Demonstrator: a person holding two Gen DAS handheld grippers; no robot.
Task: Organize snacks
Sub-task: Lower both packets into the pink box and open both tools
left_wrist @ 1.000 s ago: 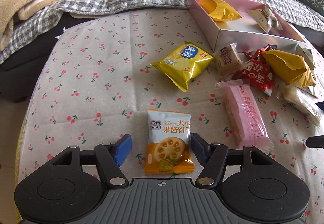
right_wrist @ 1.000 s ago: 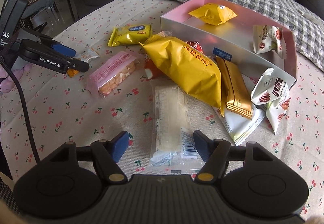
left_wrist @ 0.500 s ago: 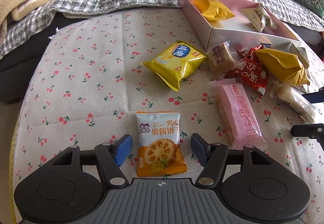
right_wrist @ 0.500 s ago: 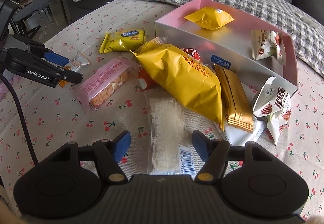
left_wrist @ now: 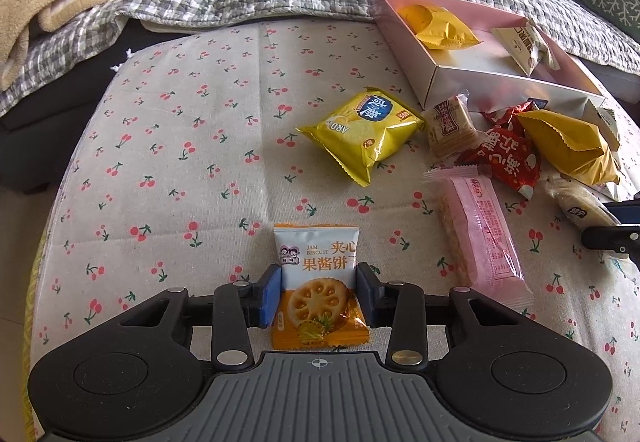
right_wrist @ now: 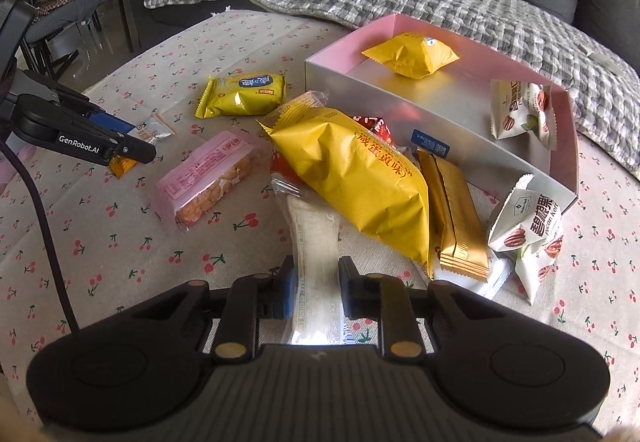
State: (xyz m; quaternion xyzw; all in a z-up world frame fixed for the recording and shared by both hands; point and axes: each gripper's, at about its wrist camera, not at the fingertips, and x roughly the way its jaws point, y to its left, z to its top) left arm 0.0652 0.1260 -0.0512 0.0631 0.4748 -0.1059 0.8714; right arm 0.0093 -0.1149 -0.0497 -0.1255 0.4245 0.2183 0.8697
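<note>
On the cherry-print table (left_wrist: 180,146), both hand-held grippers have a snack between their pads. The left hand-held gripper (left_wrist: 318,292) is closing on a jam biscuit packet (left_wrist: 318,282), its blue pads touching the packet's two side edges, and the packet lies flat on the cloth, well apart from the other snacks. The right hand-held gripper (right_wrist: 316,288) is pressed nearly together on the near end of a pale, clear-wrapped bar (right_wrist: 314,238); the film there bunches between the pads and looks blurred.

The far end of that bar lies under a big yellow bag (right_wrist: 352,178), which leans on a gold pack (right_wrist: 454,218) and a red packet (right_wrist: 378,128). My guess is that pulling the bar up or back drags the bag along, tips it onto the pink packet (right_wrist: 208,178), or shoves the heap against the box (right_wrist: 420,122). The grip is on thin wrapper at one end only, so the bar may sag, twist or slip out once its weight hangs from the pads. A hard squeeze could also crush what is inside.

The biscuit packet is slick and puffed with air. Pads pressing on its edges may buckle it or let it pop out forward, and the biscuit could crack.

The box holds a small yellow bag (right_wrist: 412,56) and a nut packet (right_wrist: 520,110), with bare floor between them, but its near wall stands high; a dangling bar could catch on that rim. With both hand-held grippers heading for one box, they may also knock each other
</note>
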